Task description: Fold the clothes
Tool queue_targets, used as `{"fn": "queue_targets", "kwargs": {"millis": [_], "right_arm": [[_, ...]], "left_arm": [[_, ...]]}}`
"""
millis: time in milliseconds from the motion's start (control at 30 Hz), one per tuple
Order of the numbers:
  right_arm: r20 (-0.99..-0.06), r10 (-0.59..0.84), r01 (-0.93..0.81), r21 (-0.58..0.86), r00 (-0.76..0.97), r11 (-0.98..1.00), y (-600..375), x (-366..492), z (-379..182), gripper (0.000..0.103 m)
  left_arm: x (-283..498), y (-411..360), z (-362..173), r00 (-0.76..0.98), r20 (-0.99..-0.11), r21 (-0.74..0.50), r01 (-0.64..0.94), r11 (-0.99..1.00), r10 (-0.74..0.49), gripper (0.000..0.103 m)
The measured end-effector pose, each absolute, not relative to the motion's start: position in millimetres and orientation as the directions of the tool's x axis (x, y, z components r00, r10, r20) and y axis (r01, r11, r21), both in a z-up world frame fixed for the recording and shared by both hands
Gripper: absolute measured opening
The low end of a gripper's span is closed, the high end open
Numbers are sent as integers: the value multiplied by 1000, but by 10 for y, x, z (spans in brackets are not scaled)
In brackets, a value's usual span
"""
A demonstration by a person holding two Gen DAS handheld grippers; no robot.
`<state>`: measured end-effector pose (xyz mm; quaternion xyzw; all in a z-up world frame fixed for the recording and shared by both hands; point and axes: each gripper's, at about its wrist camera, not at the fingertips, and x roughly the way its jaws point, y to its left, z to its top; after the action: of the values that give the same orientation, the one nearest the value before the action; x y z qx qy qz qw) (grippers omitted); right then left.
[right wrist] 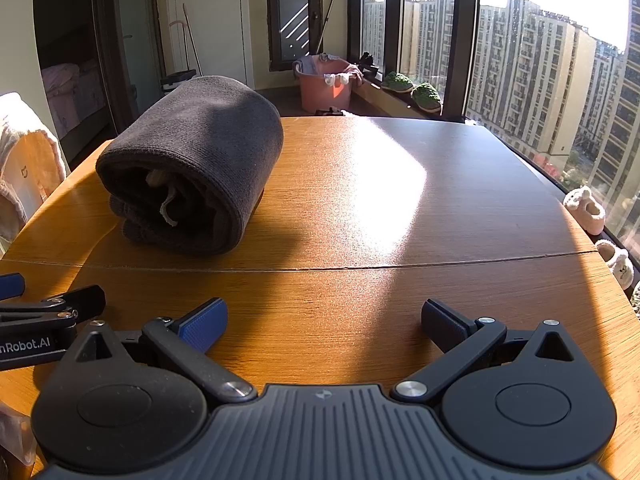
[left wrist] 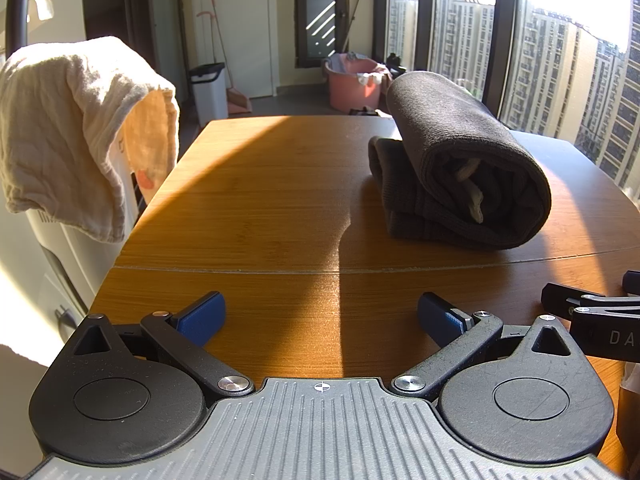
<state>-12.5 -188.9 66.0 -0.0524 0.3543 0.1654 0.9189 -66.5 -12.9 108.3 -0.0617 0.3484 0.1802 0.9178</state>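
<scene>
**Both hand-held grippers empty, dark garment folded on table**

While the left wrist view looks along the wooden table (left wrist: pixel 260 200), the left hand-held gripper (left wrist: pixel 322 314) sits low over the near edge, blue-padded fingers (left wrist: pixel 202 316) spread wide, nothing between them. Folded dark grey garment (left wrist: pixel 460 160) lies on the table ahead and to the right, top layer rolled over, a pale drawstring showing in the open end. Well apart from the gripper. Cream cloth (left wrist: pixel 80 132) hangs at far left, off the table. Pink laundry tub (left wrist: pixel 354 84) on the floor beyond the far edge. Part of the right hand-held gripper (left wrist: pixel 592 312) enters at the right edge.

Right wrist view: right hand-held gripper (right wrist: pixel 324 320) also spread wide, empty, over the near table edge. Same garment (right wrist: pixel 192 160) ahead-left, no contact. Sun patch across the table (right wrist: pixel 400 184). Fuzzy slippers (right wrist: pixel 586 208) on the window ledge, right. Left gripper's finger (right wrist: pixel 52 304) pokes in at left.
</scene>
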Motion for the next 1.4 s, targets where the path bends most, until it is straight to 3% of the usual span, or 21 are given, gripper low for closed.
{"fn": "queue_targets", "kwargs": {"millis": [1400], "right_arm": [[-673,283,-364,22,683,931,-1913,-164,675,103]], "left_arm": [[-647,-144,1091,692,-669,11,-356,934,271,103]]}}
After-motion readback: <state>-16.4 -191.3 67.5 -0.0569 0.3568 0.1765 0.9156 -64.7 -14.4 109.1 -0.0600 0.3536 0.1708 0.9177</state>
